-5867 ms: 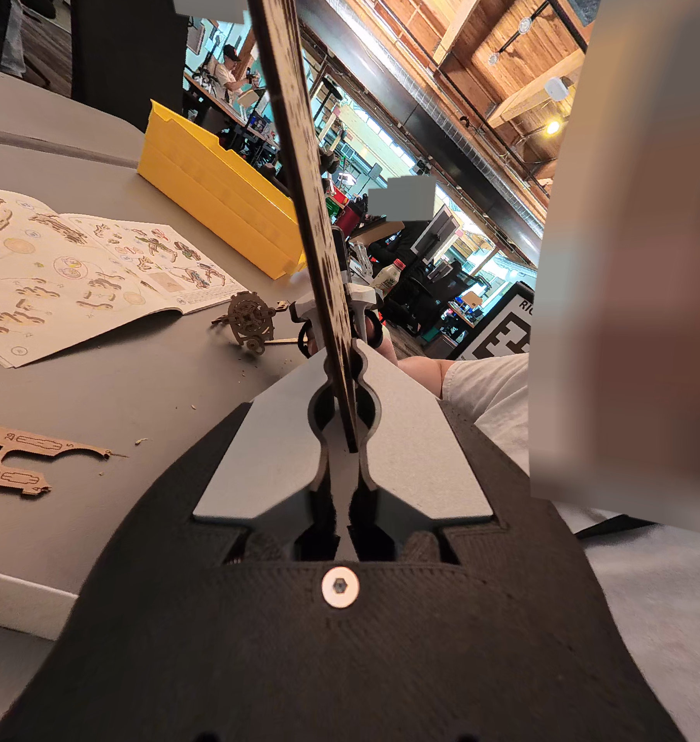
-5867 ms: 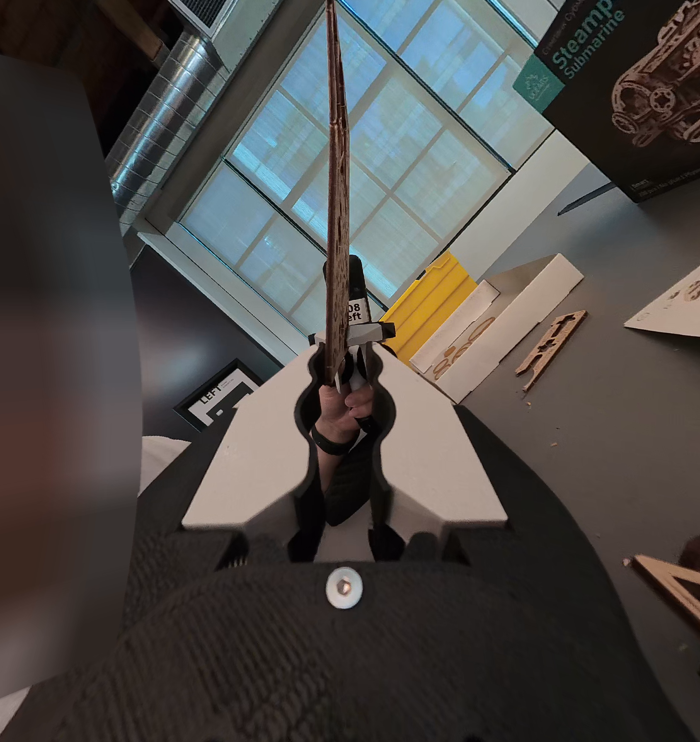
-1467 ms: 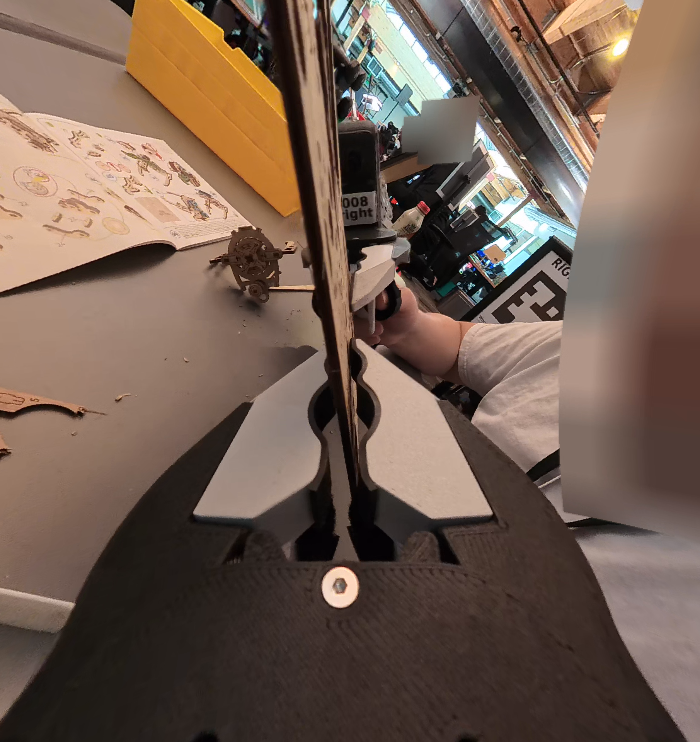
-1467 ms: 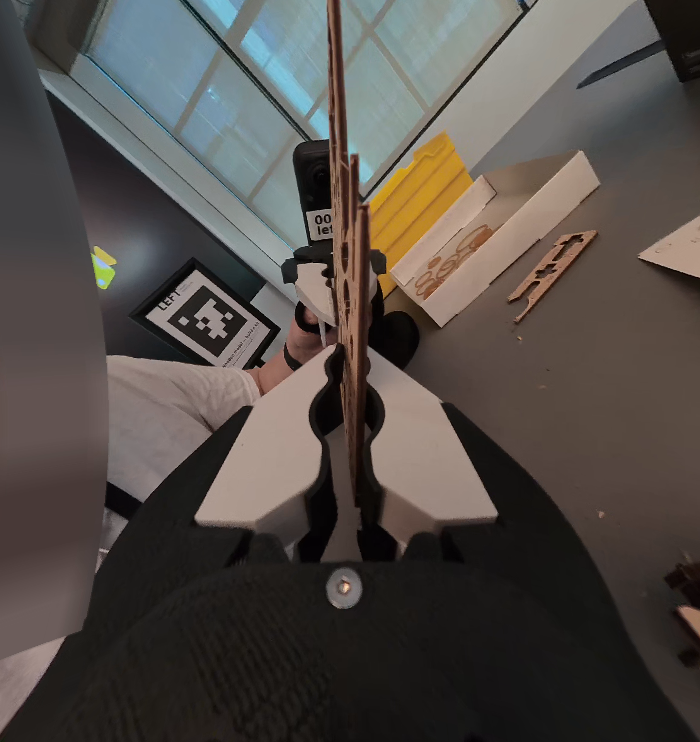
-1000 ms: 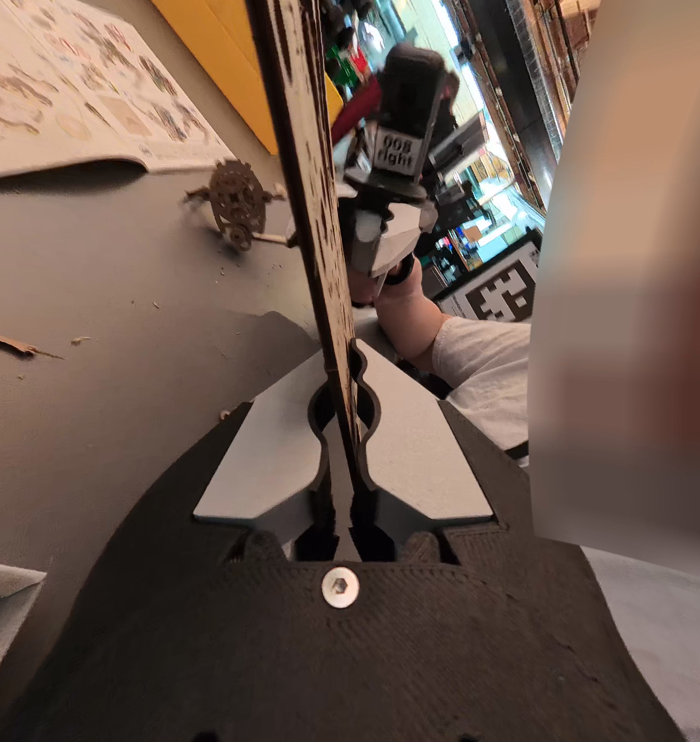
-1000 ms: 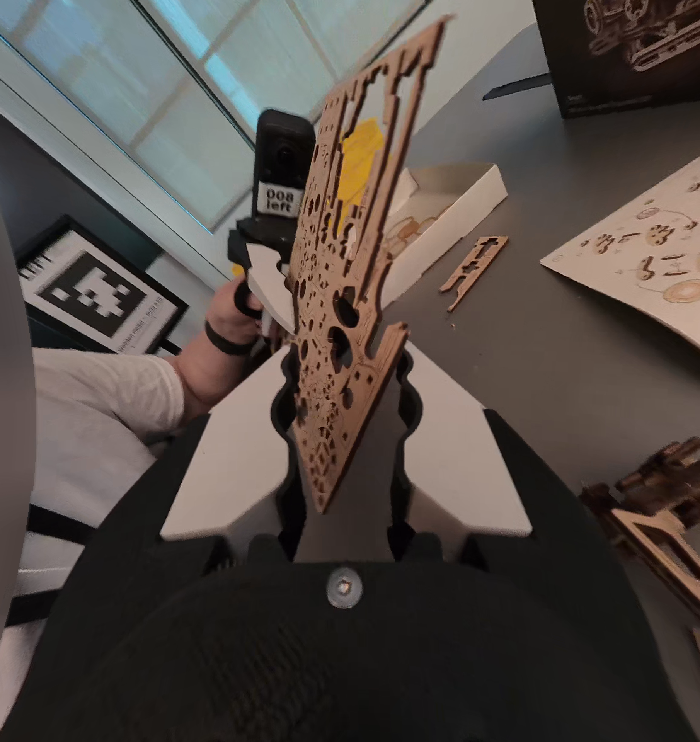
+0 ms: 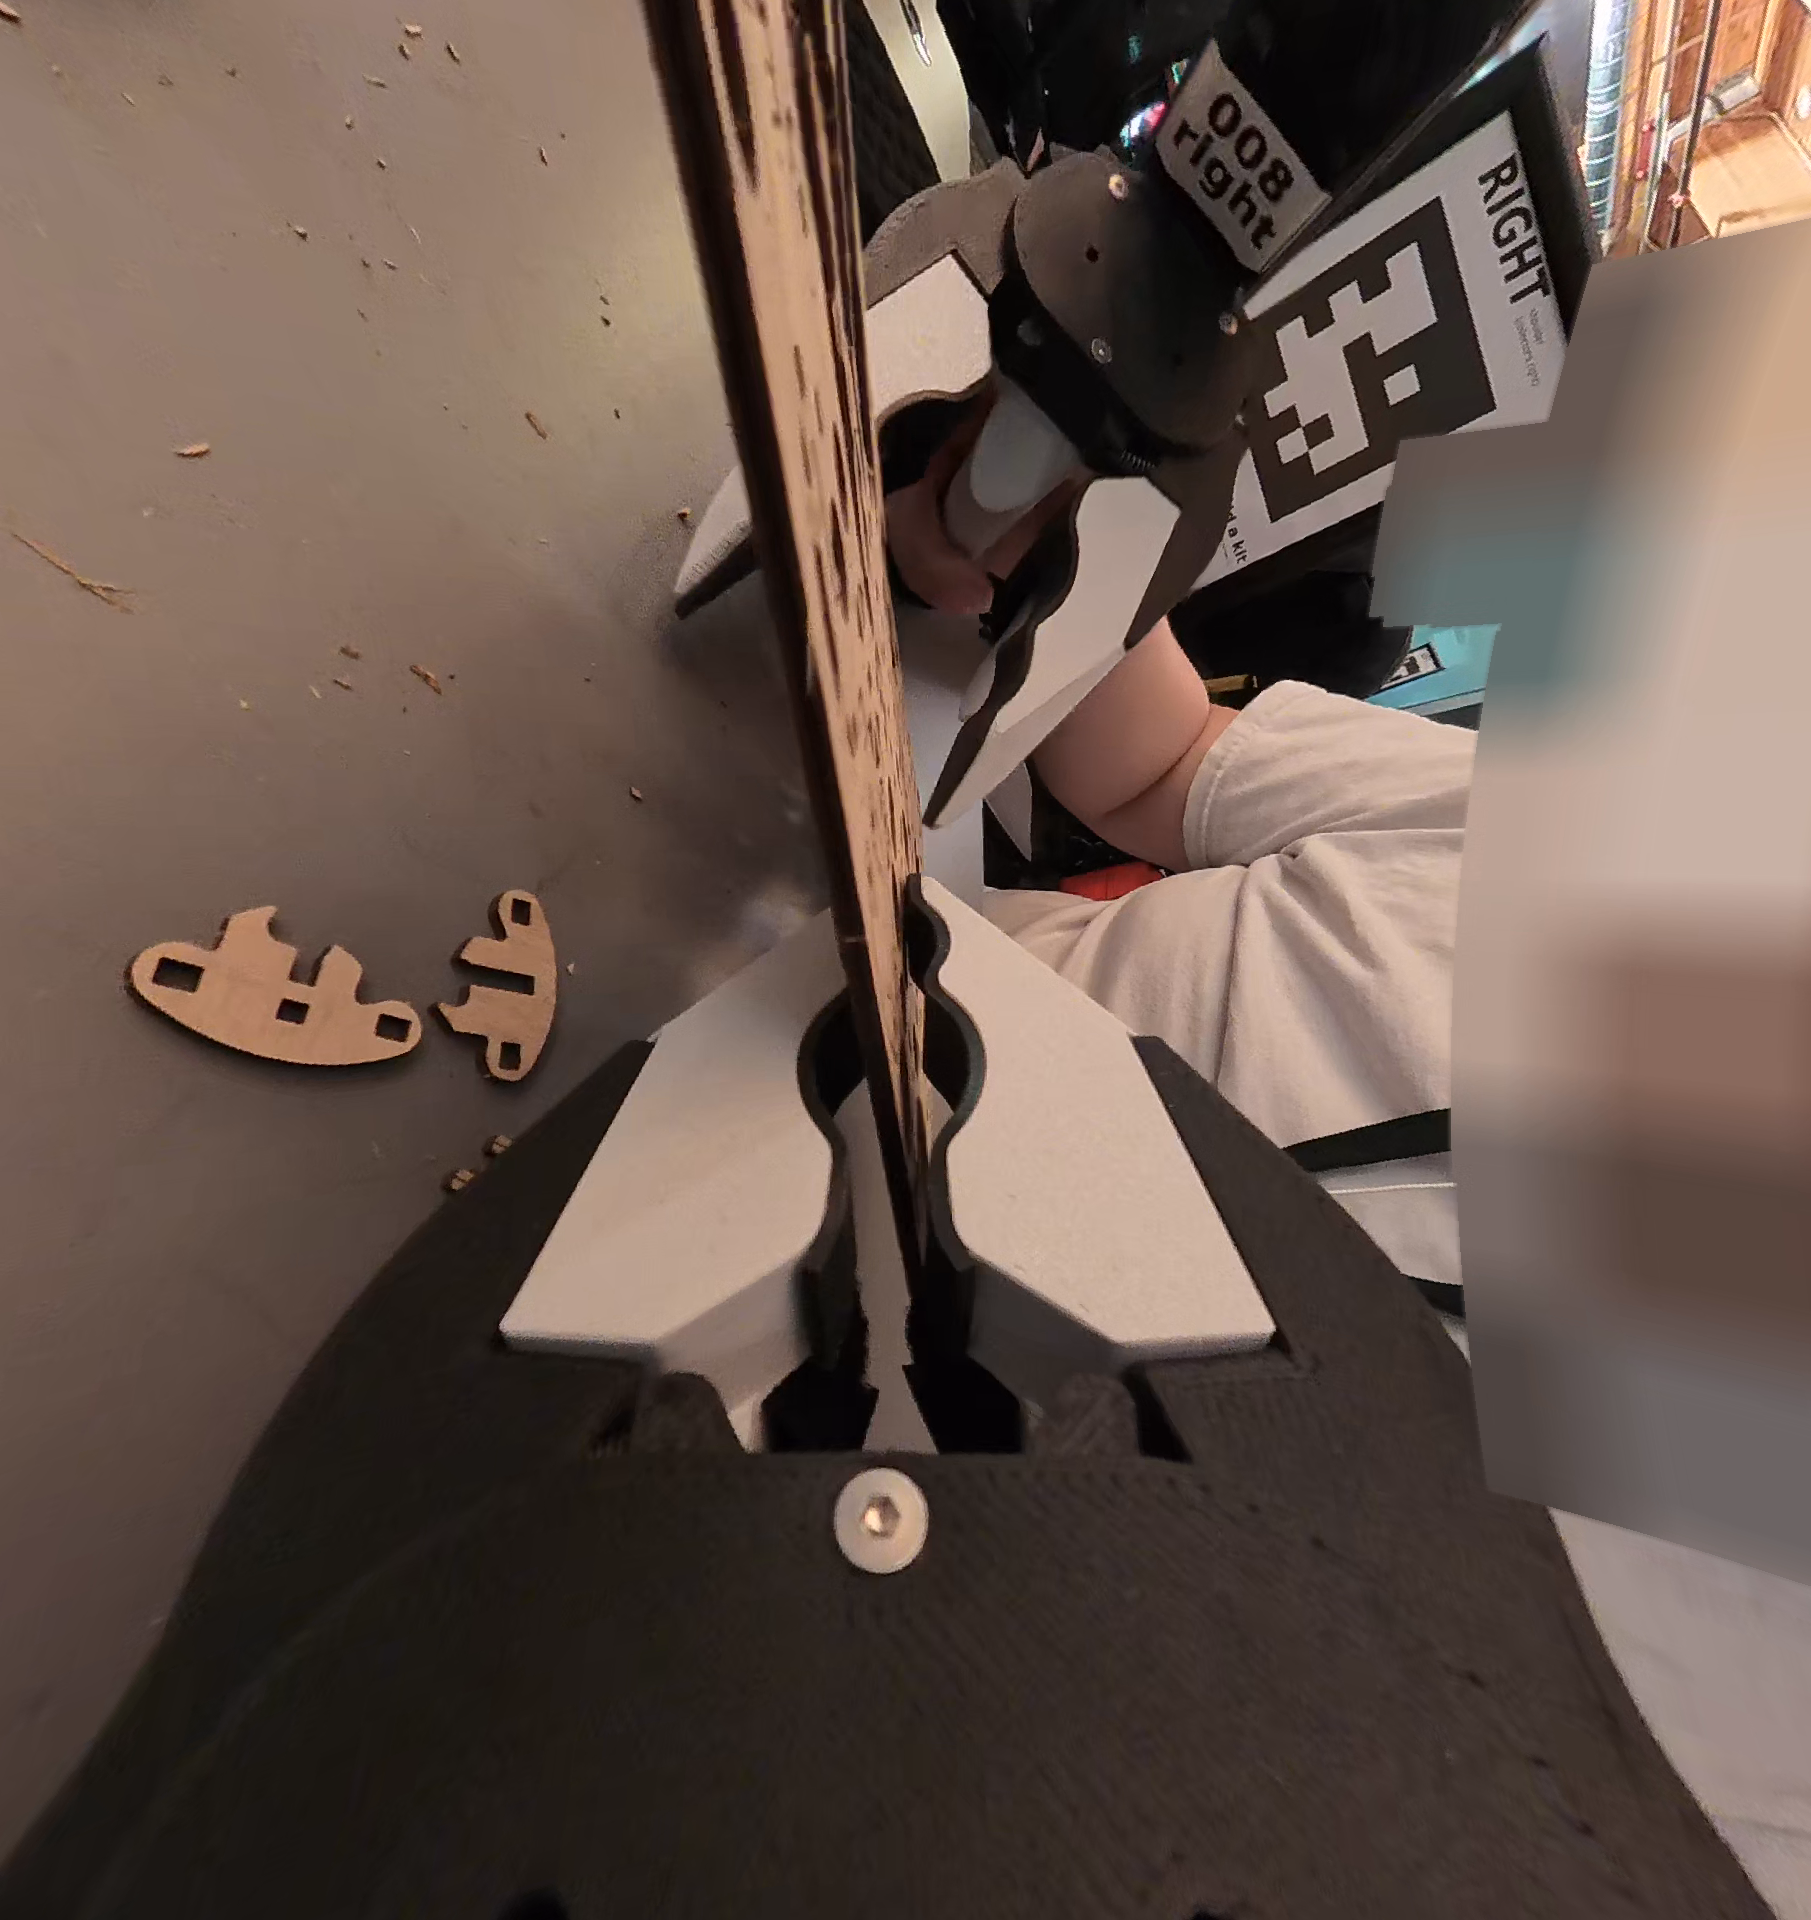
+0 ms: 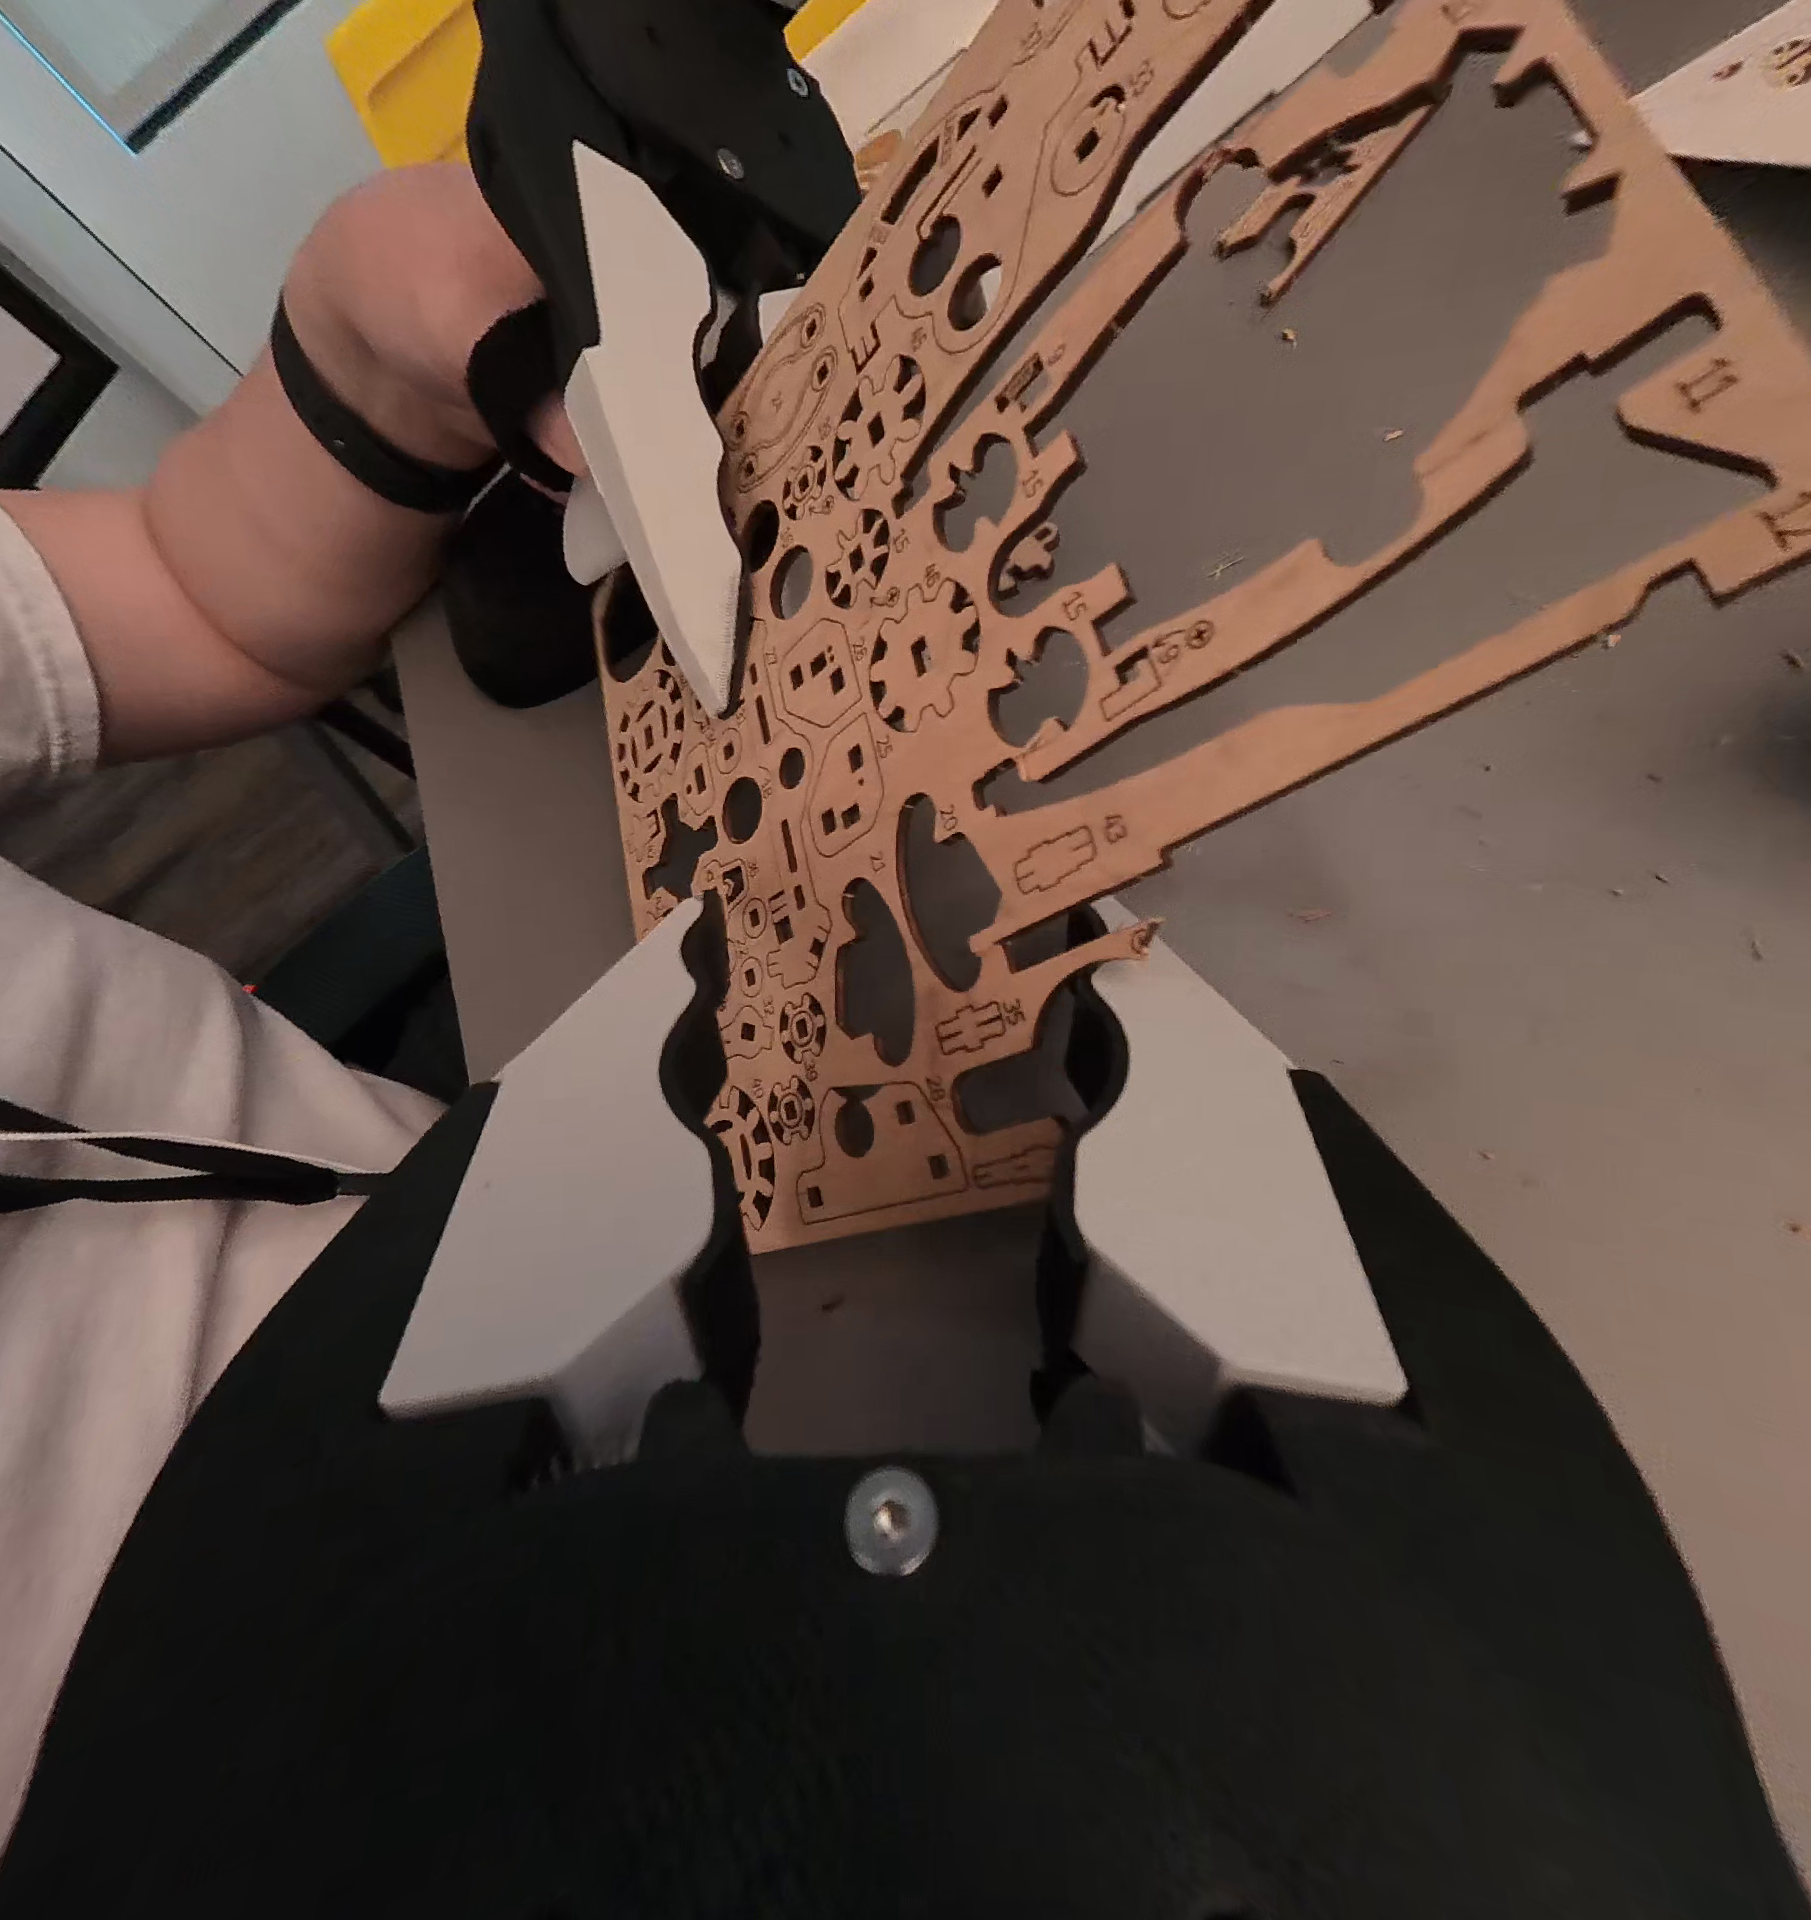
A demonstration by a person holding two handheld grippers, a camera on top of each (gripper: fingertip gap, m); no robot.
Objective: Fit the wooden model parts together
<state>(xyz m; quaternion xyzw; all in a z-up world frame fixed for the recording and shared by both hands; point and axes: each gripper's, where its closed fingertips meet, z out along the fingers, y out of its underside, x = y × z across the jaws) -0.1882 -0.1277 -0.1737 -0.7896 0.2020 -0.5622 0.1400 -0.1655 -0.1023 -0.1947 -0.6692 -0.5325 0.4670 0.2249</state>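
Left wrist view: the left gripper (image 7: pixel 885 997) clamps a laser-cut wooden sheet (image 7: pixel 828 582) edge-on between its white fingers (image 7: pixel 1046 1122).
Right gripper: its fingers (image 8: pixel 589 1132) stand spread, nothing clenched; the sheet's (image 8: pixel 880 831) lower corner hangs between them, tilted over the grey bench (image 8: pixel 1503 1039).
Sheet: many shapes already punched out, gears and numbered parts remaining.
Loose parts: two small wooden pieces (image 7: pixel 277 997) lie flat on the bench (image 7: pixel 257 520), beside the left gripper, among wood crumbs.
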